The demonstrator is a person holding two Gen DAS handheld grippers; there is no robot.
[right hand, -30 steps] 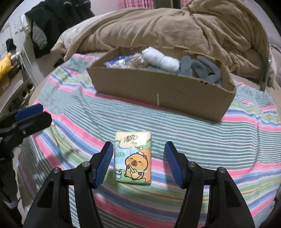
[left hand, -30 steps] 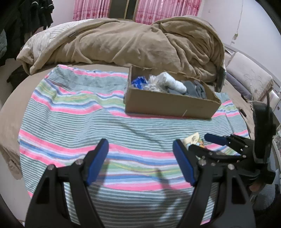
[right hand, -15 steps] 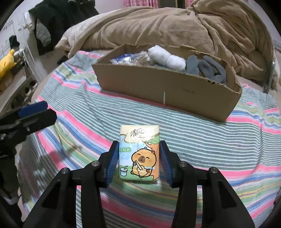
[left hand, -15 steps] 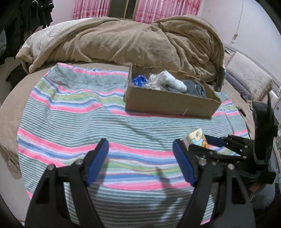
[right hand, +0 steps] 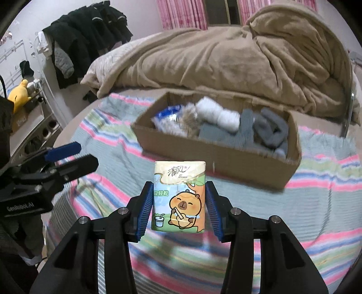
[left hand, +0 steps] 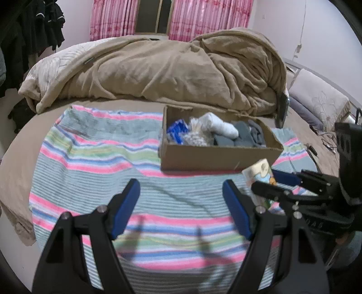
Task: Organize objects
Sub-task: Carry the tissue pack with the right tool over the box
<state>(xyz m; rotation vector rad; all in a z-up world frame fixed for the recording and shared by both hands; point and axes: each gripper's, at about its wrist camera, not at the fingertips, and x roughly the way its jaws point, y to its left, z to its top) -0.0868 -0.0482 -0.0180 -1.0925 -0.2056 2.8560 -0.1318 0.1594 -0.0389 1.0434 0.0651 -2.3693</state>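
right gripper [right hand: 178,209] had closed on the tissue pack [right hand: 179,196] and lifted it off the blanket [right hand: 316,203]; box [right hand: 215,156] drop looked next. left gripper [left hand: 181,208] spread, empty.

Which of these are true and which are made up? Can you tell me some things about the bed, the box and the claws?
1. The right claw squeezes a tissue pack with a cartoon animal on it. True.
2. The left claw holds a sock. False: nothing is between its pads, only the striped blanket beyond.
3. The cardboard box is empty. False: it holds white and grey socks and a blue packet.
4. The box sits on the striped blanket. True.
5. The curtains are green. False: they are pink.
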